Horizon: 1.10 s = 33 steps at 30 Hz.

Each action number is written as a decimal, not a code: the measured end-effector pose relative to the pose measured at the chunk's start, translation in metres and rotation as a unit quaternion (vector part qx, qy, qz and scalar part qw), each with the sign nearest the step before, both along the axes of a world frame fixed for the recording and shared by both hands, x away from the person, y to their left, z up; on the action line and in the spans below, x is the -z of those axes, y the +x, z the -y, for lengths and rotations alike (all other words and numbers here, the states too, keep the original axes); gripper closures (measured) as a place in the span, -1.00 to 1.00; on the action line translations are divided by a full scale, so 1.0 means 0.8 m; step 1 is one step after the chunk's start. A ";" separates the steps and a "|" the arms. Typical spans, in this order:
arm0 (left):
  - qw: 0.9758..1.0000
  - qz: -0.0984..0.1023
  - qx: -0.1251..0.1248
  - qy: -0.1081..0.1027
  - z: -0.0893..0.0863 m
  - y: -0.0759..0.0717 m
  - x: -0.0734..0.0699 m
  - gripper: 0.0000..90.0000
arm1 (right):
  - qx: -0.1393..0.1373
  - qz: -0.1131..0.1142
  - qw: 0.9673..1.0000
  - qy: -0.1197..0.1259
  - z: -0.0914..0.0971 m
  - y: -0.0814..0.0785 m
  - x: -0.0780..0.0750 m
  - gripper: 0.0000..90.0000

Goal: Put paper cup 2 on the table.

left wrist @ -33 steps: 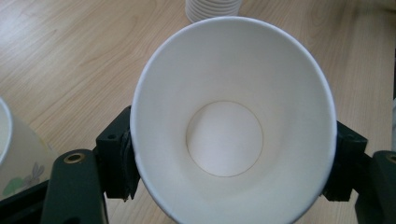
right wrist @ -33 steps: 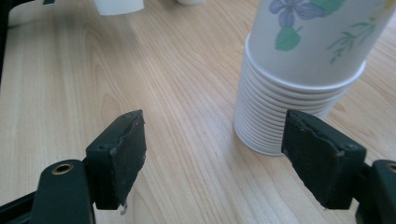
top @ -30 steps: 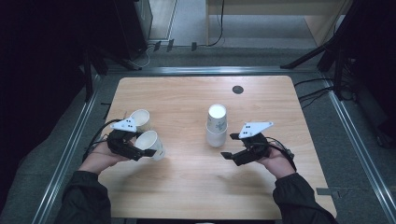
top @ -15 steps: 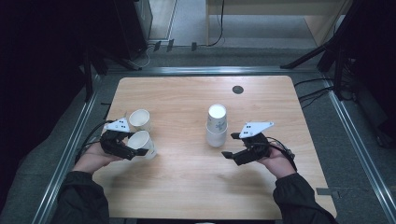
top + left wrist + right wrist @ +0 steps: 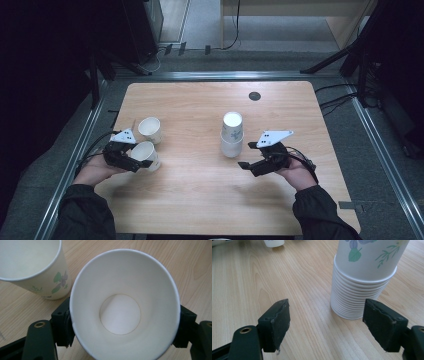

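Paper cup (image 5: 125, 307) clamped by its wall in the left gripper (image 5: 131, 161), jaws part-closed on either side just below the rim, mouth tilted toward that gripper's camera. It sits low over the counter (image 5: 200, 200), just beside a second cup (image 5: 149, 129) standing upright, probably so the two end up as a row. Right gripper (image 5: 248, 165) rests near the stack (image 5: 232, 134) of nested cups, jaws wide and empty, the stack's base ahead of the gap but not between the pads. This placement likely readies it to steady the stack or pull off the next cup.
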<state>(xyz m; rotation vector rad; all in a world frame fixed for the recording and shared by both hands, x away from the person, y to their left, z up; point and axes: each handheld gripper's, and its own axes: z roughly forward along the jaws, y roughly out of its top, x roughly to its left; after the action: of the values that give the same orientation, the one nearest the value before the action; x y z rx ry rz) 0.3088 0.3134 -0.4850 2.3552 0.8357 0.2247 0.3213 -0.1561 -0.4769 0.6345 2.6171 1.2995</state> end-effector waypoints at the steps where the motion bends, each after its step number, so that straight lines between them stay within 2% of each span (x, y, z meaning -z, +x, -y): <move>1: 1.000 -0.001 0.000 0.002 0.000 0.000 0.001 -0.46 | 0.000 -0.001 1.000 -0.001 0.000 0.000 0.000 -0.50; 5: 1.000 -0.003 0.003 0.012 0.000 0.001 0.006 -0.46 | 0.000 -0.001 1.000 -0.001 0.000 0.001 0.001 -0.50; 17: 1.000 -0.002 0.004 0.019 0.003 0.003 0.011 -0.48 | 0.003 -0.003 1.000 -0.004 0.002 0.004 0.004 -0.50; 22: 1.000 -0.014 -0.006 0.019 0.003 0.004 0.012 -0.52 | 0.002 -0.003 1.000 -0.006 0.001 0.003 0.004 -0.50; 27: 0.999 -0.027 -0.016 0.027 0.006 0.006 0.014 -0.58 | 0.004 -0.004 1.000 -0.002 0.002 0.004 0.004 -0.50; 30: 0.999 -0.038 -0.018 0.022 0.007 0.008 0.014 -0.62 | 0.003 -0.005 1.000 -0.004 0.001 0.004 0.004 -0.51; 33: 0.999 -0.042 -0.019 0.012 0.008 0.008 0.012 -0.68 | 0.001 -0.004 1.000 -0.006 0.000 0.004 0.005 -0.51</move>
<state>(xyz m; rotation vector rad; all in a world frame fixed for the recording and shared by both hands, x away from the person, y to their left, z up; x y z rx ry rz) 0.3152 0.3068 -0.4945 2.3860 0.9233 0.1531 0.3242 -0.1563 -0.4807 0.6419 2.6275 1.2835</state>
